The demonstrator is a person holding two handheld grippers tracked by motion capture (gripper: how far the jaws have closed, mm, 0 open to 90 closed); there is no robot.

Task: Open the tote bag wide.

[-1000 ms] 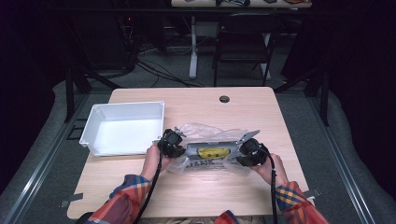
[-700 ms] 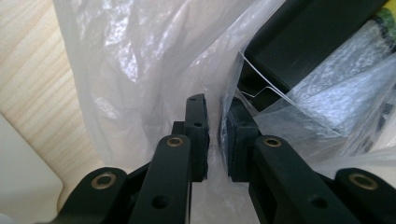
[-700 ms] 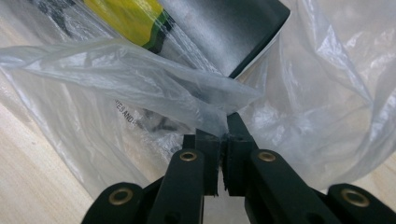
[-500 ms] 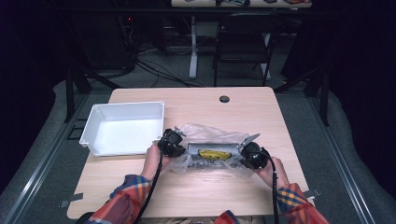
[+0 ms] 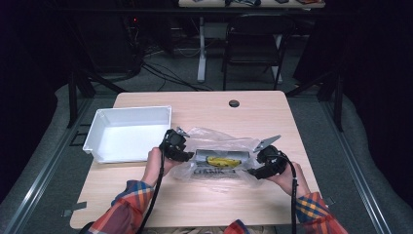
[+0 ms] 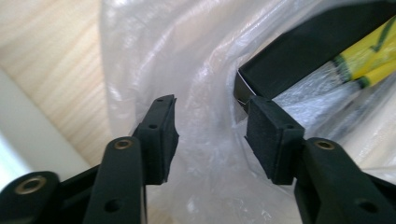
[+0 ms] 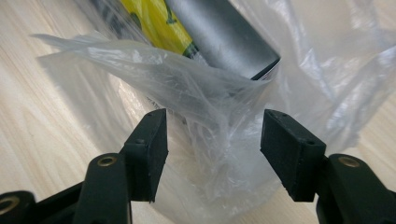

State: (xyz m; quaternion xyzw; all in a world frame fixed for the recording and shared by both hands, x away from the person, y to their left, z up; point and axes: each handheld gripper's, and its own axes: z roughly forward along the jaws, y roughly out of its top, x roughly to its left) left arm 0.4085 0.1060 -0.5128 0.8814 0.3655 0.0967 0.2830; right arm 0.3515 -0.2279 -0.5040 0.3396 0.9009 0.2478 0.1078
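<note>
The wooden worktop (image 5: 204, 200) carries everything, and a person in plaid sleeves works at its near edge. At its left side sits a white tray (image 5: 97, 131), open side up, with its long sides running across the worktop.

Just right of the tray lies a clear plastic bag (image 5: 219, 141), crumpled and spread flat between the two hands. Inside it rests a dark box with a yellow label (image 5: 221, 159). The long axis of the box runs left to right across the worktop, roughly parallel to the near edge, with one short end towards each tool. In the left gripper view a black end of the box (image 6: 299, 60) shows through the film, angled up to the right; in the right gripper view a grey face and its squared end (image 7: 229, 37) point down towards the jaws.

The left tool (image 5: 187, 155) stands at the bag's left end. Its jaws have just been opening; the pads (image 6: 161, 135) stand apart with loose film between them and press on nothing.

The right tool (image 5: 253, 170) stands at the bag's right end. Its jaws have likewise just been opening, and a gathered fold of the bag (image 7: 219, 135) rises in the gap, free of both pads (image 7: 289, 149).
</note>
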